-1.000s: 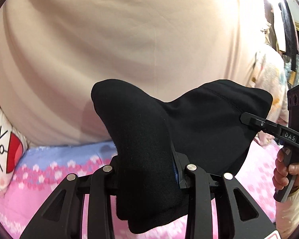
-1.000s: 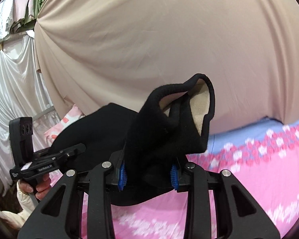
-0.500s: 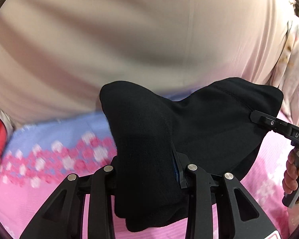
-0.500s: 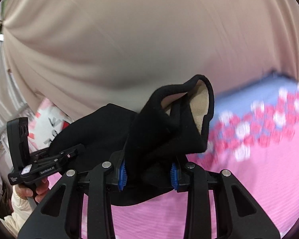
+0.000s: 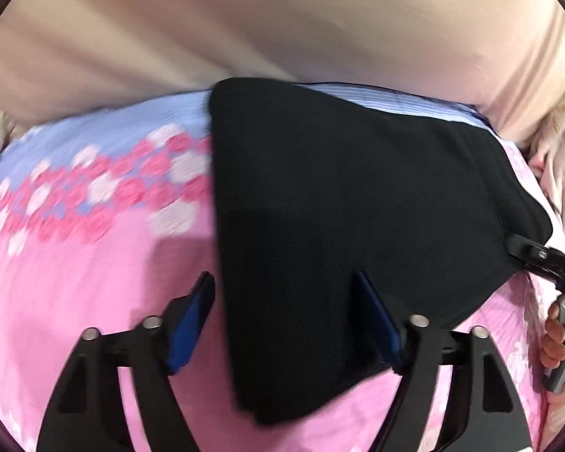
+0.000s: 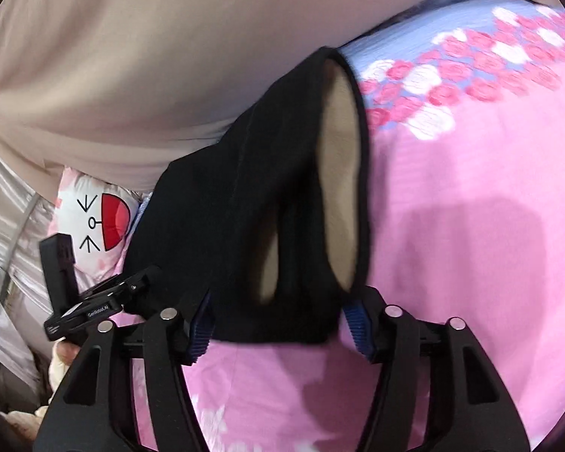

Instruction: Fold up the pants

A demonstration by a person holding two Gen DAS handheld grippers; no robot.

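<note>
The black pants point(image 5: 339, 188) lie spread on the pink bed sheet point(image 5: 75, 282). My left gripper point(image 5: 286, 320) straddles their near corner with its jaws opening. Its left pad point(image 5: 188, 327) stands clear of the cloth, and the right pad point(image 5: 380, 324) sits at the cloth's edge. In the right wrist view the pants point(image 6: 226, 207) show a beige fleece lining point(image 6: 339, 173) at the waist opening. My right gripper point(image 6: 278, 324) is opening too. The waist end lies loose between its blue pads point(image 6: 201, 324). Each gripper shows in the other's view, the right gripper point(image 5: 546, 260) and the left gripper point(image 6: 94, 301).
A beige hanging cloth point(image 5: 282, 19) backs the bed. A white pillow with a cartoon face point(image 6: 98, 222) lies at the bed's far left corner, beside silvery fabric point(image 6: 3, 245). A person's hand point(image 5: 557, 339) holds the right gripper's handle. The sheet has a blue band with flowers point(image 6: 471, 49).
Both grippers came down toward the bed with the pants clamped, then their jaws spread. The bunched black cloth has dropped out of the grips and flattened onto the sheet.
</note>
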